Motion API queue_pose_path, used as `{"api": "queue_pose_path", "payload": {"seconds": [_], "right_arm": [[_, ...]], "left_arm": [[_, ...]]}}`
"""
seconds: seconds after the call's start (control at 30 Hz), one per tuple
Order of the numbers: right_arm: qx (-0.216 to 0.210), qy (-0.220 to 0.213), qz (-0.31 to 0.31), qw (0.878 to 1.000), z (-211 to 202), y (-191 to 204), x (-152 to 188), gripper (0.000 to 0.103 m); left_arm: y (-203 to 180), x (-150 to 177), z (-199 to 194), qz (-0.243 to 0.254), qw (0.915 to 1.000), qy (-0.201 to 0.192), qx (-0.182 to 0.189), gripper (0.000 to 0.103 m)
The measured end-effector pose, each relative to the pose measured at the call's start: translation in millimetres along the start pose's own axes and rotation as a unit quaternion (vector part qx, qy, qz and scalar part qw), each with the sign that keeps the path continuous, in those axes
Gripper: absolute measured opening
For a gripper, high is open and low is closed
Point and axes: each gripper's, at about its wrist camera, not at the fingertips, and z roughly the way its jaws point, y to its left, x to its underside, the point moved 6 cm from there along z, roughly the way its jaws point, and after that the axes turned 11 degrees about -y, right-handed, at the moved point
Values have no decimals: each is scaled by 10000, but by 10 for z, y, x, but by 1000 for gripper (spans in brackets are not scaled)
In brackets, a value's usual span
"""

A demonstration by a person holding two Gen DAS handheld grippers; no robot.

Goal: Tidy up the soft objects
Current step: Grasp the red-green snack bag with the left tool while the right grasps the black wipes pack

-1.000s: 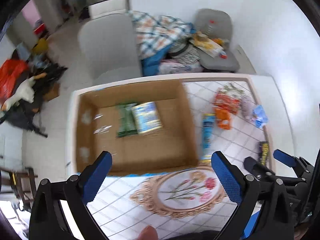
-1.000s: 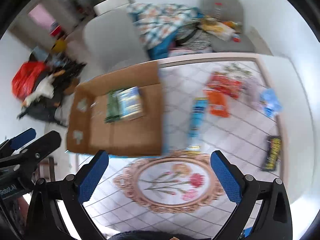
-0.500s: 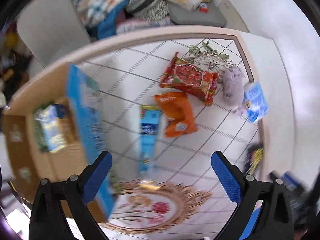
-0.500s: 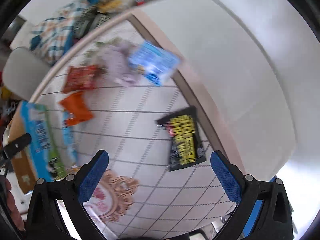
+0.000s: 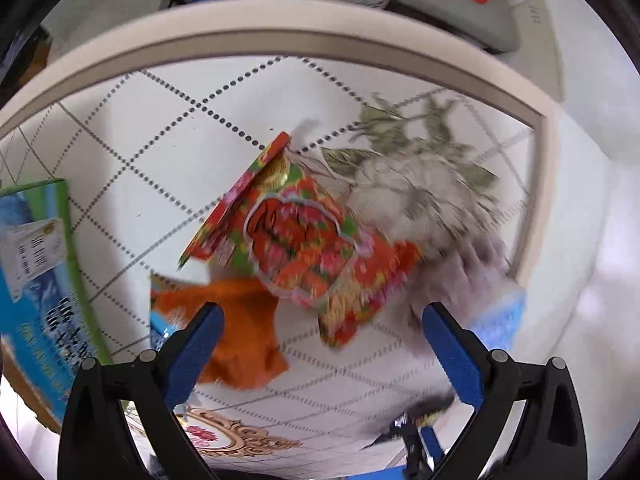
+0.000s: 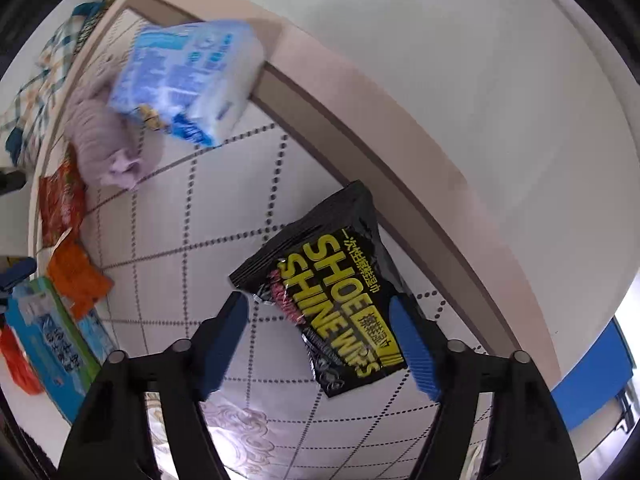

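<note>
Right tongs [image 6: 320, 340] spread, straddling black wipes pack [image 6: 328, 304]; left tongs [image 5: 320, 352] spread (red packet [image 5: 304, 240] ahead).

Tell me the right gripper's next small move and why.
Probably ease the right gripper down and close on the black shoe-wipes pouch: its blue fingers are open and already straddle the pouch, which lies flat on the white tiled tabletop, apart from other items.
</note>
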Motion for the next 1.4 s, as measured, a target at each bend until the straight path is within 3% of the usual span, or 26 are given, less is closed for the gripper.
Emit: {"api": "queue_pose_path", "payload": {"seconds": [0.13, 0.23, 0.37, 0.43, 0.57, 0.67, 0.73, 0.8, 0.97, 1.1, 1.13, 1.27, 1.4], "right_arm": [[-9, -26, 11, 10000, -8, -67, -61, 75], [-1, -16, 37, 10000, -5, -146, -53, 75], [-98, 76, 20, 9999, 41, -183, -38, 75], [-166, 129, -72, 9998, 47, -234, -17, 75], [-178, 150, -310, 9992, 40, -241, 138, 75], [-166, 140, -367, 9991, 34, -239, 247, 75], [-170, 131, -372, 9991, 23, -248, 322, 75], [-201, 149, -359, 9990, 30, -249, 380, 75], [-156, 171, -350, 9991, 37, -238, 429, 76], [-87, 189, -411, 9989, 32, -170, 405, 76], [-77, 183, -410, 9990, 48, -134, 374, 76], [-32, 135, -481, 9987, 134, -22, 306, 76], [77, 222, -701, 9973, 203, -20, 402, 65]], "left_arm": [[45, -57, 226, -286, 9988, 143, -359, 101], [10, -57, 309, -223, 9987, 136, -442, 101], [-144, -35, 302, 265, 9989, -122, -359, 78], [-260, 86, 277, 940, 9940, -267, -483, 71], [-302, 305, 173, 1497, 9863, -352, -590, 71], [-256, 274, -50, 1055, 9925, -565, -230, 71], [-217, 198, -193, 461, 9967, -624, 236, 72], [-178, 106, -216, 208, 9972, -620, 350, 74], [-153, -136, 50, 234, 9973, -434, -550, 81], [-103, -132, 209, 151, 9970, -252, -716, 85], [-113, -138, 206, 183, 9972, -281, -671, 81], [-285, -185, 170, 787, 9926, -554, -743, 51], [-489, 184, 171, 1738, 9787, -715, -824, 46]]}}
